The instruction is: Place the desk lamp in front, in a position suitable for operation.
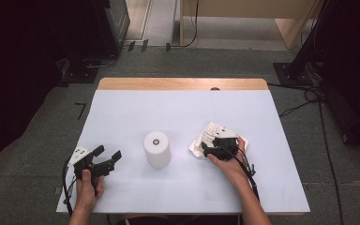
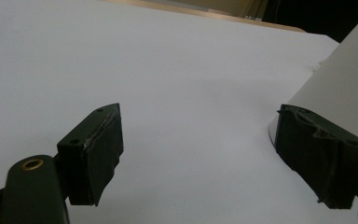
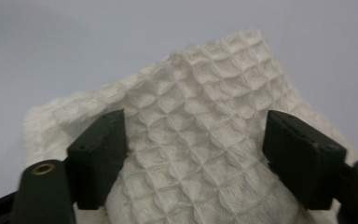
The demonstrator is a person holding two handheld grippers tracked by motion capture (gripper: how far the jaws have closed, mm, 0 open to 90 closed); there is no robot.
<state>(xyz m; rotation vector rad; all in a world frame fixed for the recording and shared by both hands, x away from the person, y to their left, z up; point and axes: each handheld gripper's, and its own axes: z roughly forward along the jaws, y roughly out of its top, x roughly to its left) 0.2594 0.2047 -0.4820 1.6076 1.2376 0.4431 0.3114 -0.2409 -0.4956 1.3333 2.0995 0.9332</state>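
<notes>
Cloth (image 1: 212, 131) lying crumpled at near right of table (image 1: 178, 108), right of white cylinder (image 1: 157, 149). Right gripper (image 1: 206, 149) straddling the cloth, jaws spread, not clamping. Left gripper (image 1: 108, 152) resting released, empty, left of cylinder. Probably positioning for a grasp: next, closing squarely on a raised fold before lifting.

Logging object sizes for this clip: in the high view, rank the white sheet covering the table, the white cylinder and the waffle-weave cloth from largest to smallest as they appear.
1. White sheet, by far the largest.
2. and 3. White cylinder and waffle-weave cloth: they look about alike, and the right gripper covers part of the cloth, so no ranking between them.
</notes>
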